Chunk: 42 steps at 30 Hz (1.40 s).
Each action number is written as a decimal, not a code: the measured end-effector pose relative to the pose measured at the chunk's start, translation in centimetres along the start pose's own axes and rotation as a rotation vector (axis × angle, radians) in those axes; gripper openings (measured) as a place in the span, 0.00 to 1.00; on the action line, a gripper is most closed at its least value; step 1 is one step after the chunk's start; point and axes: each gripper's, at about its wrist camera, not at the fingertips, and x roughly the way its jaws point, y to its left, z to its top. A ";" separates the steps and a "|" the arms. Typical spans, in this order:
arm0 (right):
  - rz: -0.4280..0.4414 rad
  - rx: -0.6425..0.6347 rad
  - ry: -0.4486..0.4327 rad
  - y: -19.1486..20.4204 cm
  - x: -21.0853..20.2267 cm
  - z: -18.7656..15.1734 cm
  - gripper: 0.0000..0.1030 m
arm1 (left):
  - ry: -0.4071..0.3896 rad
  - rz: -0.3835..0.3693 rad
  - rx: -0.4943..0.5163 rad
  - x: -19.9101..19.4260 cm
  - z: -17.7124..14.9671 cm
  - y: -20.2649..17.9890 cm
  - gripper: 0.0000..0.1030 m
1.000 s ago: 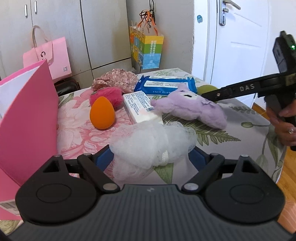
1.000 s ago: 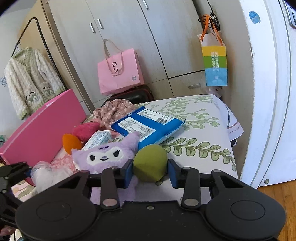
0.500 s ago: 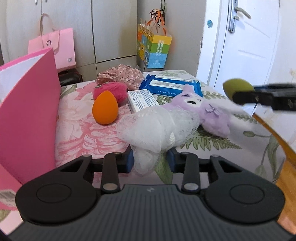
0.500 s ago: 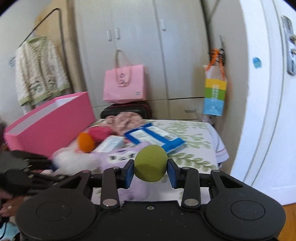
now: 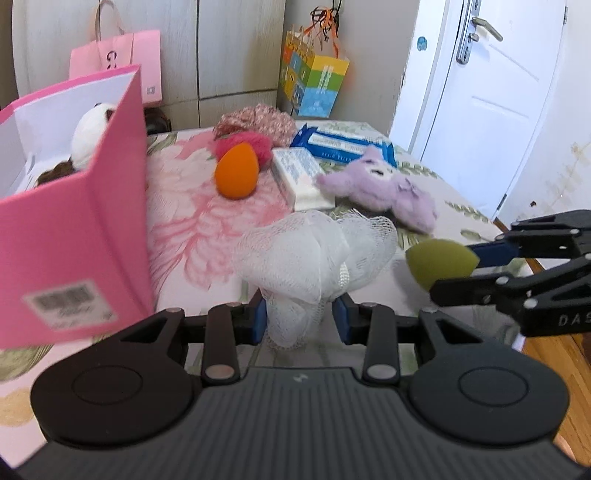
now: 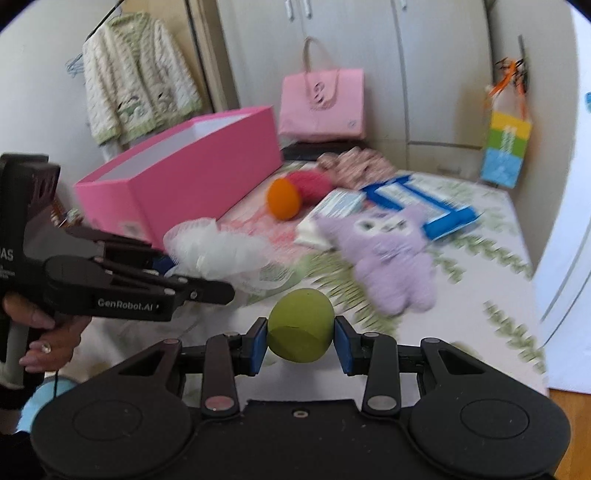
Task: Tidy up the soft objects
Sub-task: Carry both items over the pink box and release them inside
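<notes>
floral table, white mesh pouf now lifted, left gripper newly clamped

I see pale wardrobe doors along back wall, white door with metal handle at right, wood floor below it, knit cardigan on hanger at left, pink bag against wardrobe, colourful gift bag hanging, daylight throughout

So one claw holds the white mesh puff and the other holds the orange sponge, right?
Not quite. The right gripper holds the green sponge, as the right wrist view shows; the orange sponge lies on the table. The left gripper does hold the white mesh puff.
</notes>
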 end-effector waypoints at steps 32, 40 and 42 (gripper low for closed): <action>0.295 -0.208 -0.037 12.3 2.7 16.4 0.42 | -0.058 0.096 -0.071 -13.1 7.7 12.9 0.34; 0.254 -0.318 -0.002 12.2 11.1 21.1 0.43 | 0.040 0.177 -0.134 -6.3 12.8 19.2 0.34; 0.238 -0.371 0.029 12.4 13.0 21.9 0.43 | 0.069 0.175 -0.157 -4.6 13.8 20.4 0.34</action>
